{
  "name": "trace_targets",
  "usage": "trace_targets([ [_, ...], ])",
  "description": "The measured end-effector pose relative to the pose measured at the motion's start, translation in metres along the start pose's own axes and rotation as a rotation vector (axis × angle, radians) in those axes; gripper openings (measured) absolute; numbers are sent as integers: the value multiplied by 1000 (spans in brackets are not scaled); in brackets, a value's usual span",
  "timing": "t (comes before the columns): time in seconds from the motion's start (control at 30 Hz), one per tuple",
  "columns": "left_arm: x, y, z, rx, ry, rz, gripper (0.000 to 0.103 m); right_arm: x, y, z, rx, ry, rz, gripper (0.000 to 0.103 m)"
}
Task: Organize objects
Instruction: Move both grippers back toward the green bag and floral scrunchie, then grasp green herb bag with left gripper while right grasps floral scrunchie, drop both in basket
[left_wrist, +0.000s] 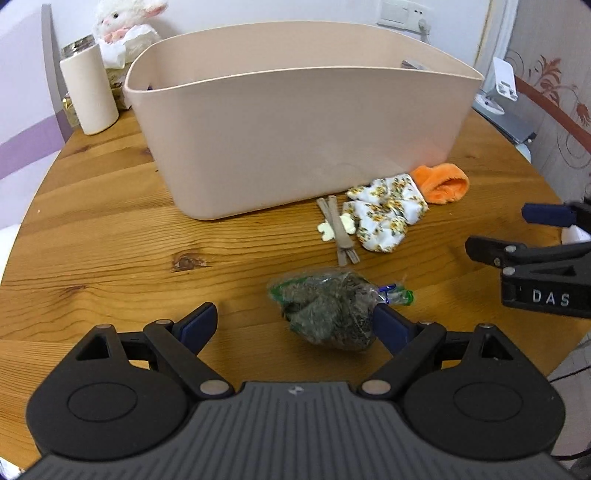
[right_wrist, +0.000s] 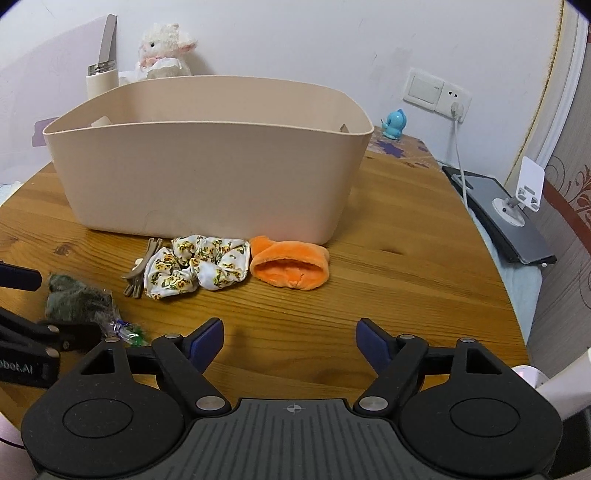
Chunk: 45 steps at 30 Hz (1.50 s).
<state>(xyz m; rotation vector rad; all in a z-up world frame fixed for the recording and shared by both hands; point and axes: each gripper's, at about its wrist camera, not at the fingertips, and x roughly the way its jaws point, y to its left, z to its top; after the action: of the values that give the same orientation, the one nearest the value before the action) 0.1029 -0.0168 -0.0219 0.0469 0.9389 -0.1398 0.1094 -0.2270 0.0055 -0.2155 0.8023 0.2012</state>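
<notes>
- Left wrist view: the left claw (left_wrist: 295, 325) is spread wide open just above the round wooden surface (left_wrist: 110, 236), holding nothing. A clear plastic bag stuffed with dark green-grey dried stuff (left_wrist: 328, 310) sits between its fingers, way closer to the right blue pad (left_wrist: 391, 328), maybe touching it, hard to tell. My guess is this bag is the next thing to get picked up.
- Behind that is the big beige plastic tub (left_wrist: 295, 140), which is probably where all the loose bits go. Lined up right against its front wall: brown hair clips with a cream flower (left_wrist: 340, 230), a white scrunchie with yellow flowers (left_wrist: 384, 212) and an orange plush piece (left_wrist: 441, 182). They're bunched up touching each other, so grabbing just one could get fiddly.
- The right claw (left_wrist: 517, 236) pokes in from the right edge, apart from everything.
- Right wrist view: the right claw is open too, empty, over bare wood. The orange plush piece and the scrunchie are ahead of it, well apart from the fingers, tub right behind them. The bag is off to the left beside the left claw.
- Looks like it's just parked while the left one works.
</notes>
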Motion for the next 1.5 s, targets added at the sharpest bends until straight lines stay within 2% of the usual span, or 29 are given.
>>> trace_targets([
  [0.2,10,20,7,-75,-1,-50,92,13,2,7,20,7,54,81],
  [0.47,19,34,16,-88,-50,-89,92,31,10,20,42,6,134,80],
  [0.77,29,42,27,-130,-92,-146,91,46,21,27,36,13,166,76],
  [0.8,31,41,27,-133,-100,-138,88,49,21,27,37,17,167,76],
  [0.9,32,36,28,-95,-117,-99,70,51,23,26,33,16,173,72],
  [0.97,31,34,28,-74,-114,-91,59,50,25,25,19,10,175,61],
  [1.0,31,33,28,-70,-112,-95,50,49,25,25,14,6,176,55],
  [1.03,30,33,28,-76,-107,-109,48,49,26,26,11,4,179,46],
  [1.1,29,36,28,-91,-98,-119,45,47,27,26,8,4,183,38],
  [1.17,28,36,27,-96,-98,-122,43,45,31,25,-14,0,187,17],
  [1.2,28,36,26,-102,-96,-126,42,43,33,24,-24,-1,189,13],
  [1.3,24,41,25,-123,-87,-139,35,39,39,20,-50,-12,172,9],
  [1.5,7,39,20,-103,-112,-124,33,24,31,13,-20,-20,197,8],
])
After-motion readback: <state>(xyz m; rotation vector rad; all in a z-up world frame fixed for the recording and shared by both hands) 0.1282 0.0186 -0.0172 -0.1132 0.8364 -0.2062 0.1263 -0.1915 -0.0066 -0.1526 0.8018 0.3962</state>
